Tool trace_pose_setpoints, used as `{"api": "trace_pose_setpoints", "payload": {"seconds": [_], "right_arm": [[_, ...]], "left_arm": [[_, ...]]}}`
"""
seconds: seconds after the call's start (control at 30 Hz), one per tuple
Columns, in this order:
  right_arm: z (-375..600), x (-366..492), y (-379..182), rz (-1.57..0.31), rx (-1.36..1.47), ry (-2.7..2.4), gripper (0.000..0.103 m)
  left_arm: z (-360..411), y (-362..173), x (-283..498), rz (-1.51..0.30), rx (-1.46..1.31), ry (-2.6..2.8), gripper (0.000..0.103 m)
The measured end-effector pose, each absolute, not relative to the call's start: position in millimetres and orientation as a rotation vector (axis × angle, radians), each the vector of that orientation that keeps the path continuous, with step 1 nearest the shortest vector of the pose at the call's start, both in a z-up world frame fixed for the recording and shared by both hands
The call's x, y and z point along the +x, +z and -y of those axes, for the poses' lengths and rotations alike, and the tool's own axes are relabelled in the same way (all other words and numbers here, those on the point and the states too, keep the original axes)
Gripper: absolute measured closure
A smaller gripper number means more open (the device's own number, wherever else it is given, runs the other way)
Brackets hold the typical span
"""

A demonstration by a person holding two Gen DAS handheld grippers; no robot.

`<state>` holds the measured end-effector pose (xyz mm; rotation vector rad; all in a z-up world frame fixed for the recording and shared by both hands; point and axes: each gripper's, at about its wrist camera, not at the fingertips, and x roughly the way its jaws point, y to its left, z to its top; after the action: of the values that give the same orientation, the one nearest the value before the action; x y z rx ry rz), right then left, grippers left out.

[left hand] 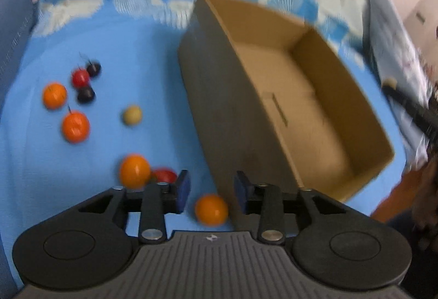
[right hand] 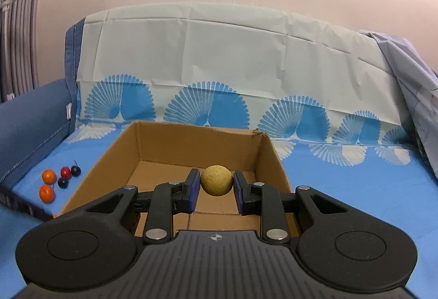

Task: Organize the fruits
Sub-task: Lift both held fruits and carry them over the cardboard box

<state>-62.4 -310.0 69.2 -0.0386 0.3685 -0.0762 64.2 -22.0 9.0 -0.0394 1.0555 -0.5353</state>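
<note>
Left wrist view. Nearest item: left gripper (left hand: pixel 210 193), jaws spread, nothing between the pads. An orange fruit (left hand: pixel 211 210) lies on the blue sheet (left hand: pixel 153 57) just under and ahead of the gap, close against the near wall of the cardboard box (left hand: pixel 219 112). Box interior appears empty in this blurred view. Further loose stock on the sheet: a second orange (left hand: pixel 134 171) with a red fruit (left hand: pixel 164 175) touching it; a pale yellow ball (left hand: pixel 132 114); a far cluster of two oranges, one red and two dark cherries. Handling note: to take the nearest orange, centre the pads on its widest part and keep the box-side finger clear of the box wall.

Right wrist view. Nearest item: right gripper (right hand: pixel 216 185), pinching a yellow-tan round fruit (right hand: pixel 216 180), pads pressed on either side. Surface matt, faintly speckled, near-spherical, no stem visible. Position: held above the open box (right hand: pixel 269 153), over the inner floor. Handling note: judged to be the placing step; lower toward the floor before releasing, since a round fruit dropped from height will likely roll or bounce. The small fruit cluster (right hand: pixel 58 181) lies left of the box on the sheet.
</note>
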Motion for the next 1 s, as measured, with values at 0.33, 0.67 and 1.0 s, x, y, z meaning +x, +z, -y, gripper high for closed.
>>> {"api": "trace_pose_setpoints", "payload": {"seconds": [0.33, 0.67, 1.0], "right_arm": [[307, -68, 69, -0.37, -0.051, -0.064, 0.075], [314, -70, 68, -0.381, -0.052, -0.085, 0.075], [316, -60, 64, -0.412, -0.051, -0.102, 0.075]], "left_arm": [[50, -27, 51, -1.098, 0.318, -0.701, 0.061], [58, -58, 37, -0.817, 0.654, -0.911, 0.045], [68, -57, 44, -0.877, 0.654, -0.902, 0.062]]}}
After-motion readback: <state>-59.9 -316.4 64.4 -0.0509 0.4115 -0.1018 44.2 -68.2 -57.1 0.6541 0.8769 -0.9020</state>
